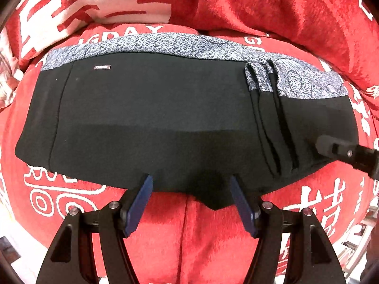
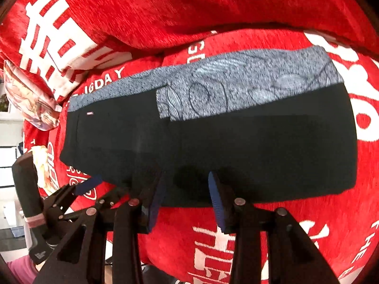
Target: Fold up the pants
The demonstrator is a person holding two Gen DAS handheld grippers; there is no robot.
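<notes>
Black pants (image 1: 154, 123) with a grey patterned band (image 1: 165, 42) along the far edge lie folded flat on a red blanket. They also show in the right wrist view (image 2: 236, 146). My left gripper (image 1: 190, 184) is open at the near edge of the pants, fingers just over the cloth, holding nothing. My right gripper (image 2: 187, 184) is open at the near edge too, empty. The right gripper's finger (image 1: 331, 148) shows at the right end of the pants in the left wrist view. The left gripper (image 2: 87, 184) shows at the lower left in the right wrist view.
The red blanket (image 1: 201, 236) with white lettering covers the whole surface and bunches up in folds behind the pants (image 2: 165, 11). A patterned pillow (image 2: 30, 99) lies at the far left. Room furniture shows past the blanket's left edge (image 2: 9, 156).
</notes>
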